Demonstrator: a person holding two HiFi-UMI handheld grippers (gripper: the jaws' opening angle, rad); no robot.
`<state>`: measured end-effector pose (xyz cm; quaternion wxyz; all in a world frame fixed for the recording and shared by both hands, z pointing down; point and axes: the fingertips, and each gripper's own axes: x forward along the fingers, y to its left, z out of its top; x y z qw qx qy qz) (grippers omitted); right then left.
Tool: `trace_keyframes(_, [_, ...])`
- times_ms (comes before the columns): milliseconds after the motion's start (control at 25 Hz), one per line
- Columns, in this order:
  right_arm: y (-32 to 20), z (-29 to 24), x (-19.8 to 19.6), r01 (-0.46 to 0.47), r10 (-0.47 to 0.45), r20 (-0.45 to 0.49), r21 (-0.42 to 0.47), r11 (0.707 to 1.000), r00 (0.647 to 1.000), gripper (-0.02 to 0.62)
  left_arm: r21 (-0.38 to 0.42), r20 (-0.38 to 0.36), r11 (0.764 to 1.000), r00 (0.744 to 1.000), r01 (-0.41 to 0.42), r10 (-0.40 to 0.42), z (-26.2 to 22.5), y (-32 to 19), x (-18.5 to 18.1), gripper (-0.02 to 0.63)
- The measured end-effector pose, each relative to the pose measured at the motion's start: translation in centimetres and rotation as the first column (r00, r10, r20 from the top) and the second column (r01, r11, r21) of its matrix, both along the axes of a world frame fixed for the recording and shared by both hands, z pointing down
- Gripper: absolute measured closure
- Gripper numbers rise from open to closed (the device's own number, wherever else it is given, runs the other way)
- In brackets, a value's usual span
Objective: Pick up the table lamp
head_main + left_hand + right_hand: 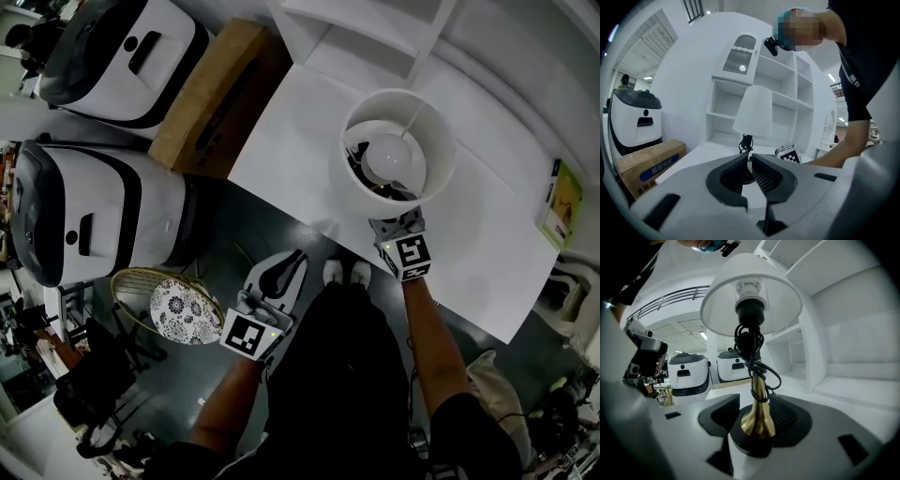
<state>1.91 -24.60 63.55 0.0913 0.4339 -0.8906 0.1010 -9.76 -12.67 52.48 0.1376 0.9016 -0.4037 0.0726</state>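
Note:
The table lamp (398, 141) stands on the white table (300, 159), seen from above down its white shade onto the bulb. My right gripper (396, 221) reaches in under the shade at the near side. In the right gripper view the jaws of the right gripper (757, 404) are shut on the lamp's (757, 420) brass foot and black base, with black cord wound round the stem. My left gripper (289, 264) hangs off the table's near edge, over the floor. Its jaws (750, 158) are shut with nothing held, and point at the lamp (753, 112) farther off.
A white shelf unit (366, 37) backs the table. A cardboard box (211, 94) and two white machines (122, 47) (84, 211) stand at the left. A patterned round cushion on a wire frame (185, 311) sits on the floor. A book (562, 202) lies at the table's right edge.

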Motion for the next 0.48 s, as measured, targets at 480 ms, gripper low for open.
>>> trace_keyframes(480, [-2.4, 0.9, -1.5, 0.004, -0.003, -0.038, 0.021, 1.000, 0.999, 0.410, -0.011, 0.015, 1.000, 0.999, 0.028, -0.028, 0.6, 0.5, -0.9, 0.586])
